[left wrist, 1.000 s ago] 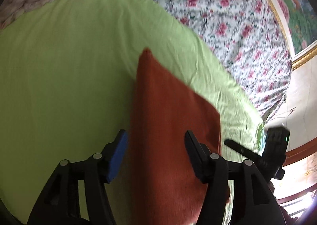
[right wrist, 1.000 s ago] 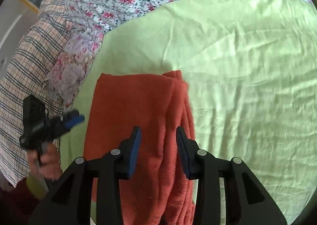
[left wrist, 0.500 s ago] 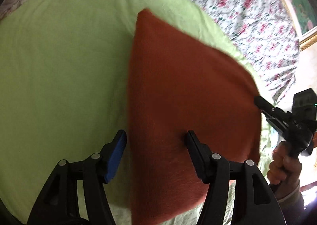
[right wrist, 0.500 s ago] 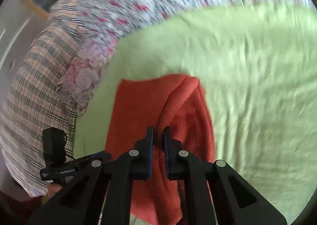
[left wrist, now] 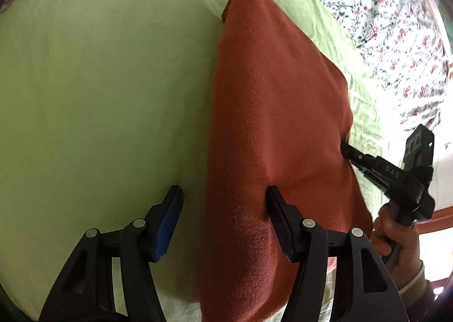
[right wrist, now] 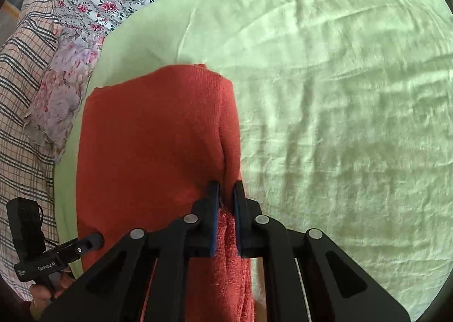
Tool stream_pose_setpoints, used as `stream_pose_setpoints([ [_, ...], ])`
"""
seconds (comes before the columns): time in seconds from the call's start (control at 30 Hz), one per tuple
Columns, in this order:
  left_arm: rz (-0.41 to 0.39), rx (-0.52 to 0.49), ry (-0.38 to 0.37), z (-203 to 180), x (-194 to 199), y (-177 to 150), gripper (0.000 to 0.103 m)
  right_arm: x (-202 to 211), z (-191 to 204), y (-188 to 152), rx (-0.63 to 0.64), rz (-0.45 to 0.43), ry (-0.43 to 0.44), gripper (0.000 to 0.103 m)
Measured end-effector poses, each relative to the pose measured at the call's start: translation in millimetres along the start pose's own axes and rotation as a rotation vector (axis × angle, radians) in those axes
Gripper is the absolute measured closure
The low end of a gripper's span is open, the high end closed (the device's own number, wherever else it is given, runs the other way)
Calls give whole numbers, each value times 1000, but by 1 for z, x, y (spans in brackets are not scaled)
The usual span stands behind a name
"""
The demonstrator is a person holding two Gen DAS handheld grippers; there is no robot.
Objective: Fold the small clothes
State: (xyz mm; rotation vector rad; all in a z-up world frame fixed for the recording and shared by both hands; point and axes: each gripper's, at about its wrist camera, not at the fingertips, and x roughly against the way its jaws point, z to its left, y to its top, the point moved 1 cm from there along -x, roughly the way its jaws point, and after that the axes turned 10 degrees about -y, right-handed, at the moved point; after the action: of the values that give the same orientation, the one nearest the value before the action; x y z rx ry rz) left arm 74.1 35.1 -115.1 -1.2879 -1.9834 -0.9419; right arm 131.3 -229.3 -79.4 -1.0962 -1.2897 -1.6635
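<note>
While the right gripper (right wrist: pixel 225 197) pinches the orange cloth (right wrist: pixel 153 135), the left gripper (left wrist: pixel 223 208) gapes wide.

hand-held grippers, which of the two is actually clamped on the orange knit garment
The right hand-held gripper: its jaws are pinched shut on the orange knit garment's folded edge. The left hand-held gripper is wide open, straddling the garment's edge.

- We see one rust-orange knitted garment (right wrist: pixel 153 138), folded into a rough rectangle, lying on the pale green sheet.
- Its far edge is straight, with a rounded fold at one far corner.
- Along one side its layers bunch into a thick ridge (right wrist: pixel 230 251).
- In the left wrist view it (left wrist: pixel 277 112) runs lengthwise away from us.
</note>
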Motion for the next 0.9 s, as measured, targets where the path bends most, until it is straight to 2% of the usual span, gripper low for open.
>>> stream_pose_setpoints([
  [0.1,7,-18,31,-9,3,6,40,1,-2,0,5,-2,-5,91],
  [0.2,-32,-57,35,-19,22,12,44,9,-3,0,-20,1,19,88],
  [0.33,-106,-120,-77,-33,54,25,44,45,-13,-2,-45,-59,27,86],
  [0.43,-135,-181,-139,-45,60,39,44,69,-9,-6,-42,-104,78,86],
  [0.5,-135,-216,-170,-55,54,51,45,72,3,-7,-5,-99,110,86],
  [0.67,-111,-232,-173,-61,20,91,46,49,27,4,40,-76,133,86],
  [0.77,-100,-206,-133,-53,-2,120,47,27,33,19,33,-44,154,86],
  [0.83,-75,-166,-95,-39,-19,136,50,15,35,27,42,-30,127,86],
  [0.9,-35,-130,-46,-25,-37,142,62,-5,26,34,34,4,66,93],
])
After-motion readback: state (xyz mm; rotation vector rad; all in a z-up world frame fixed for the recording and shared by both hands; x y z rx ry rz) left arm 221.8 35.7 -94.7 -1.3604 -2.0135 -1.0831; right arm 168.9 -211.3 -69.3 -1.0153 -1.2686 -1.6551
